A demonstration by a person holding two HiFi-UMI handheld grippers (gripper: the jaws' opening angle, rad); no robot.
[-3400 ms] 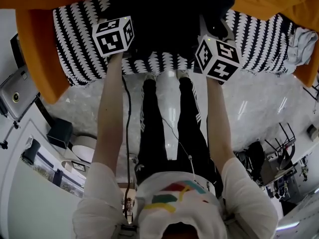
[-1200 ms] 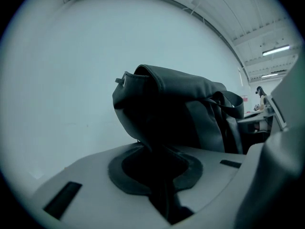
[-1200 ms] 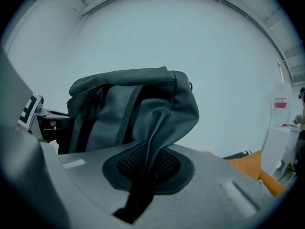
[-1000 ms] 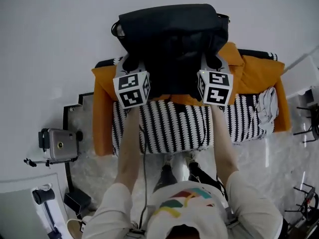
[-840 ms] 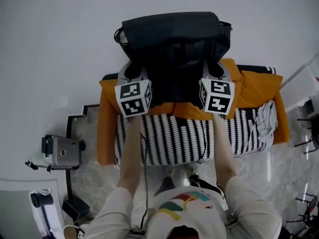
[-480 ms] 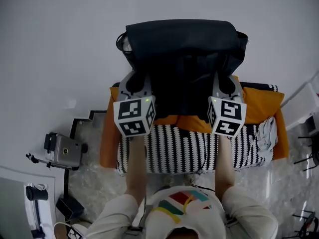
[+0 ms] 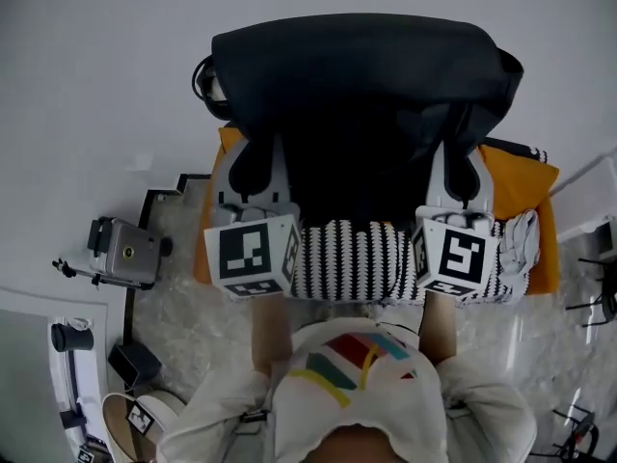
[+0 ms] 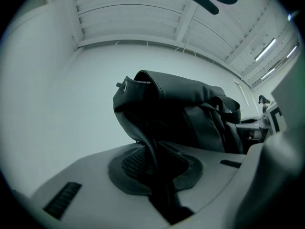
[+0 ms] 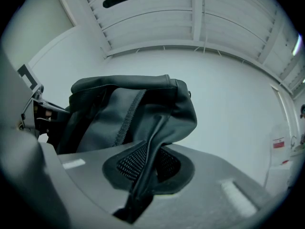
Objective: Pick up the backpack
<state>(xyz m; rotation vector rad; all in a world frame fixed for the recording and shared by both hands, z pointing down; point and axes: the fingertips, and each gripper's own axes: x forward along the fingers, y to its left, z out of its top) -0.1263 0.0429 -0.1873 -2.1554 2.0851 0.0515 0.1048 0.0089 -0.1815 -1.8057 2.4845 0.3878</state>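
A black backpack (image 7: 357,85) hangs in the air in front of me, lifted off the couch and stretched between both grippers. My left gripper (image 7: 258,162) is shut on the backpack's left side; in the left gripper view the dark fabric (image 8: 157,166) is pinched between the jaws and the backpack's body (image 8: 181,113) bulges beyond. On the other side my right gripper (image 7: 461,167) is shut on the bag's right edge, where a fold of fabric (image 9: 143,175) runs down between the pads and the backpack (image 9: 128,113) fills the middle of that view.
Below the bag is an orange couch (image 7: 516,177) with a black-and-white patterned throw (image 7: 352,258). A camera on a stand (image 7: 125,251) sits on the floor at the left, a round stool (image 7: 130,427) near the bottom left. A white wall fills the background.
Both grippers have risen together with the backpack, which now hangs higher and closer to the head camera, well off the couch. The grips have not changed.
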